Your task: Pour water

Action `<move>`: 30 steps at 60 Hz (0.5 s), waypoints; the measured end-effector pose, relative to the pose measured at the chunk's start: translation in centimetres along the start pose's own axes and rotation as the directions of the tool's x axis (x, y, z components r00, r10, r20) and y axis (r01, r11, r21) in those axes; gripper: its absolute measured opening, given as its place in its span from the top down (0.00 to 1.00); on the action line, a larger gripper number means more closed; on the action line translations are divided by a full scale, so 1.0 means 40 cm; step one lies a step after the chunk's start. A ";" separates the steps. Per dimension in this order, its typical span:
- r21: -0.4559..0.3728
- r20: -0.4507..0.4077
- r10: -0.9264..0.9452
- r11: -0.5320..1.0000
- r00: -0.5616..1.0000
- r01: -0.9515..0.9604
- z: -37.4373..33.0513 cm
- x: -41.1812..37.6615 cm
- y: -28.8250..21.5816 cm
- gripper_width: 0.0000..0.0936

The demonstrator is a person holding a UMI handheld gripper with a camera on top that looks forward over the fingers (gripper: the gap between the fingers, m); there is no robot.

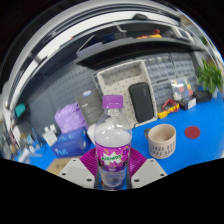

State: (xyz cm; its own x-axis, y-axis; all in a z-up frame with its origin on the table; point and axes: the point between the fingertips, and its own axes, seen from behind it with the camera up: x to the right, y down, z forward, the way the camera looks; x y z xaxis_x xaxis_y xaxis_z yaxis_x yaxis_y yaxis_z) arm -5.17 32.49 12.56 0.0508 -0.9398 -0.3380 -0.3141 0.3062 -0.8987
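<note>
The tool [112, 172] has its two purple-padded fingers closed against the sides of a clear plastic bottle [112, 140], which stands upright between them; both pads seem to press on it, though the lower part of the bottle hides the contact. The bottle has a purple cap [113, 101] and a magenta label [112, 157]. Just to its right, on the blue bench [205, 122], sits a pale cup [162, 139] with dark lettering, apart from the bottle. Behind the bottle on the left is a purple bag-like item [69, 118]. A green plant [210, 76] stands far right.
</note>
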 end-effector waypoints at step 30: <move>-0.060 0.138 0.927 0.358 0.348 -0.932 0.160 0.022 -0.159 0.61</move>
State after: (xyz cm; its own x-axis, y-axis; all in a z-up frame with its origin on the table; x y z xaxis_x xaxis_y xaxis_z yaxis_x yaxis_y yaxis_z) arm 2.93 30.68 16.18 -0.1432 -0.0222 -0.9895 -0.2164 0.9763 0.0094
